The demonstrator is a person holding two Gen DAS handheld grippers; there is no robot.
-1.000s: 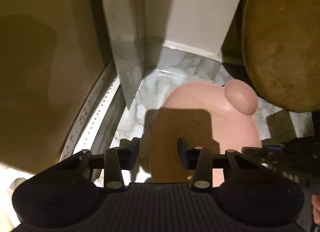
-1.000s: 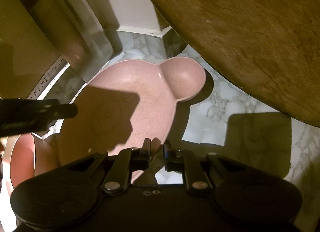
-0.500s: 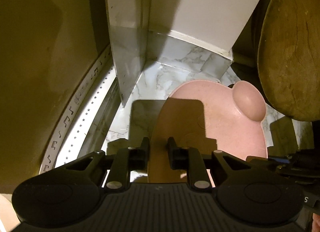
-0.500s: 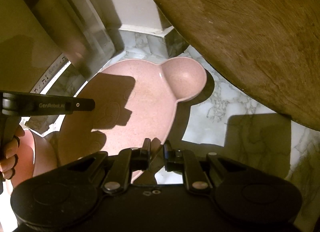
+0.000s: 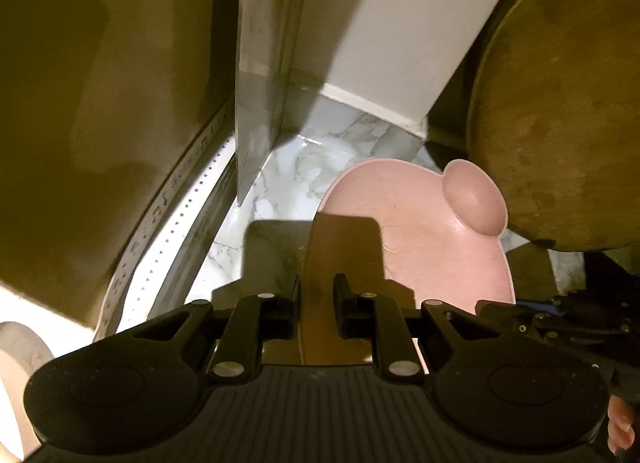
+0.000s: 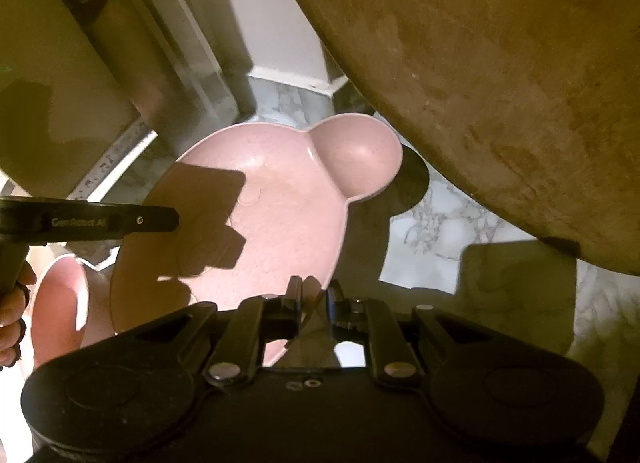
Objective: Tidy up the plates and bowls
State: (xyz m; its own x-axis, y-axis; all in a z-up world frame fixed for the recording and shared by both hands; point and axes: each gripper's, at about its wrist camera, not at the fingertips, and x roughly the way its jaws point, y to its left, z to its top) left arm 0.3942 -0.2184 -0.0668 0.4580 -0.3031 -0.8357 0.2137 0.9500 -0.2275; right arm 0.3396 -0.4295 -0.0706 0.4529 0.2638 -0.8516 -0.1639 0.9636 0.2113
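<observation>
Counts only. One pink bear-shaped plate [image 6: 280, 199], also in the left view [image 5: 420, 231]; one round ear compartment [image 6: 356, 151] of it showed fully. One more pink dish [image 6: 60, 303] at the left edge, partly cut off, kind unclear. One round wooden board [image 6: 500, 63], same one at [image 5: 560, 103]. One cleaver-type knife, its blade [image 5: 256, 103] hanging upright. One white object [image 5: 20, 363] at the lower left corner, unidentifiable. Two grippers: left gripper [image 5: 316, 291], right gripper [image 6: 310, 297], two fingers [image 5: 288, 303] on each. One marble table [image 6: 440, 223].
</observation>
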